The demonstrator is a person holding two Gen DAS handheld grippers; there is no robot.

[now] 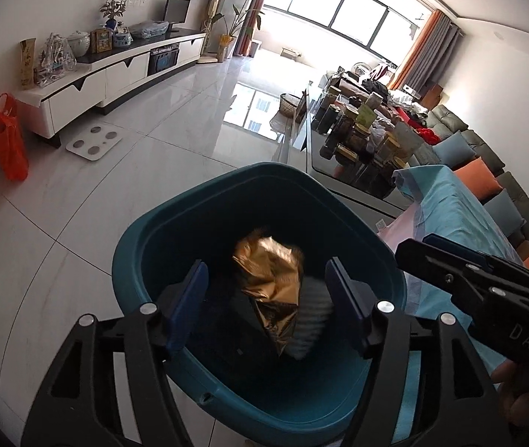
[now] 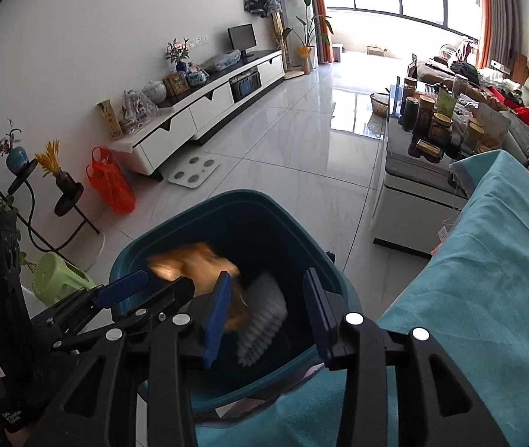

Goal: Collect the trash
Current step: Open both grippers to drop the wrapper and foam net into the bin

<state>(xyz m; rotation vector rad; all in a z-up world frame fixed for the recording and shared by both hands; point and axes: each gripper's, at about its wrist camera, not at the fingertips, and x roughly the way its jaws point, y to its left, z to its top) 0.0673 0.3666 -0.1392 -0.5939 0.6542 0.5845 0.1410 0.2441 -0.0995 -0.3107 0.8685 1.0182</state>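
Note:
A dark teal trash bin [image 1: 145,246] stands on the floor beside the cloth-covered table; it also shows in the right wrist view [image 2: 264,216]. Inside it are a crumpled gold foil wrapper [image 1: 270,283] and a white pleated paper cup [image 1: 311,316], both blurred in the right wrist view, the wrapper [image 2: 193,260] and the cup [image 2: 264,316]. My left gripper [image 1: 266,298] is open and empty above the bin mouth. My right gripper [image 2: 268,313] is open and empty above the bin too. The right gripper shows at the right of the left wrist view [image 1: 469,275].
A table under a teal cloth [image 2: 488,279] lies right of the bin. A coffee table with jars [image 1: 357,130] and a sofa [image 1: 488,156] stand beyond it. A TV cabinet [image 1: 115,70], an orange bag [image 1: 9,141], a scale [image 1: 93,141] and a green stool [image 2: 59,283] are left.

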